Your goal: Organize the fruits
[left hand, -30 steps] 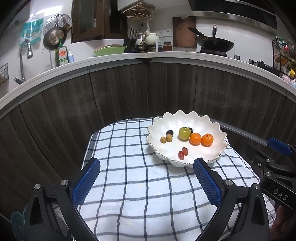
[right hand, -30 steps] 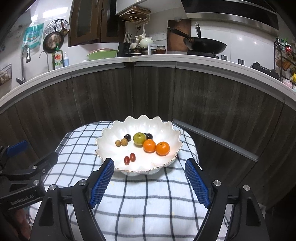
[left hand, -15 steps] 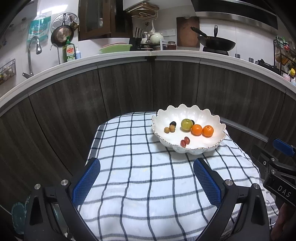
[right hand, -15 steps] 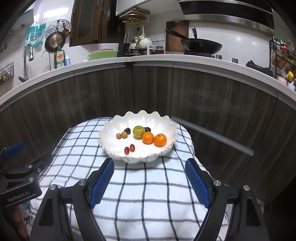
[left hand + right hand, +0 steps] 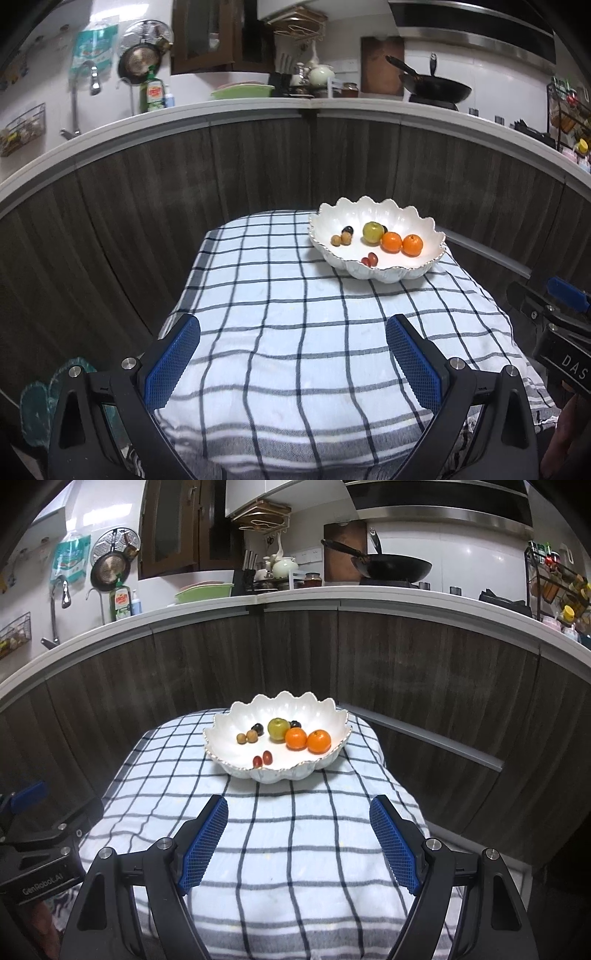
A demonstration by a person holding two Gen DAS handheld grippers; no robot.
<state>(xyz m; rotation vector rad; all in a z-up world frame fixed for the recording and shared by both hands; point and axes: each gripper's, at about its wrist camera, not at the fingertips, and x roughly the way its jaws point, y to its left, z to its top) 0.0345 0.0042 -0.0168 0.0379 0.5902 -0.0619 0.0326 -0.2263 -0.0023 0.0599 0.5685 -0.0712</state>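
Observation:
A white scalloped bowl [image 5: 388,275] [image 5: 280,773] stands at the far end of a small table under a blue-checked cloth [image 5: 295,332] [image 5: 295,830]. In it lie a green apple [image 5: 372,232] [image 5: 278,729], two oranges [image 5: 391,242] [image 5: 296,738], two red cherry tomatoes [image 5: 370,260] [image 5: 262,758], two small brown fruits [image 5: 340,239] [image 5: 246,736] and dark berries [image 5: 257,728]. My left gripper [image 5: 293,332] is open over the near cloth with nothing between its fingers. My right gripper [image 5: 298,814] is open too, well short of the bowl.
Dark wood cabinet fronts [image 5: 406,672] curve round behind the table under a white counter [image 5: 332,594] with a wok, dish soap and a green tray. A metal rail [image 5: 424,738] runs to the right of the table. A teal mat [image 5: 44,402] lies on the floor at left.
Both grippers have drawn back from the bowl, which now looks smaller and farther off; more cloth shows in front. Both stay open and empty.

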